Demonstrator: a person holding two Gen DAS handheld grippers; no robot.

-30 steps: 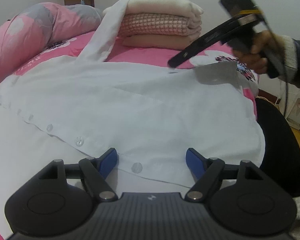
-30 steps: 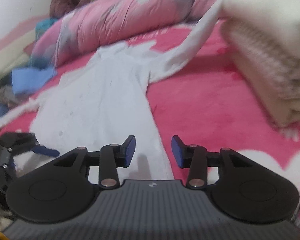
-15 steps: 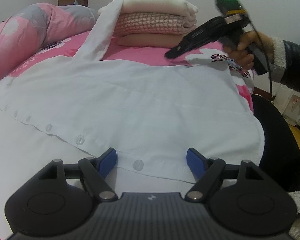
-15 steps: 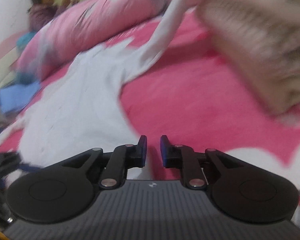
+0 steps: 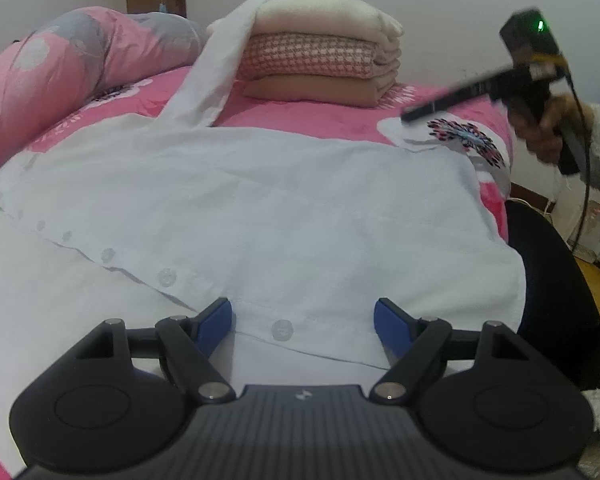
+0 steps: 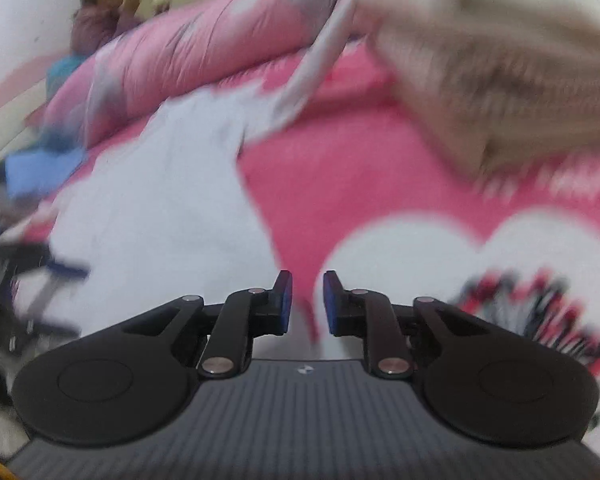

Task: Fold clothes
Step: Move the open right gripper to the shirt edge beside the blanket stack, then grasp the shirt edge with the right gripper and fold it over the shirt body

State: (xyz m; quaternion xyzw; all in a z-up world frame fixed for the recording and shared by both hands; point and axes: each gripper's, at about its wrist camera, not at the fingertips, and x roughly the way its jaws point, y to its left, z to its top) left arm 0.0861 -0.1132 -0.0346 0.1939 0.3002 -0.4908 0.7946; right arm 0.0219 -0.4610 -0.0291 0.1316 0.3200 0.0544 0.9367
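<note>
A white shirt (image 5: 260, 208) lies spread flat on the bed (image 5: 320, 114), one sleeve (image 5: 220, 72) draped up the folded stack (image 5: 324, 56). The left gripper (image 5: 302, 322), jaws wide apart, hovers over the button placket; the right gripper (image 6: 304, 300), jaws narrowly apart, holds nothing. Pulling the shirt could drag the sleeve and topple the stack.
</note>
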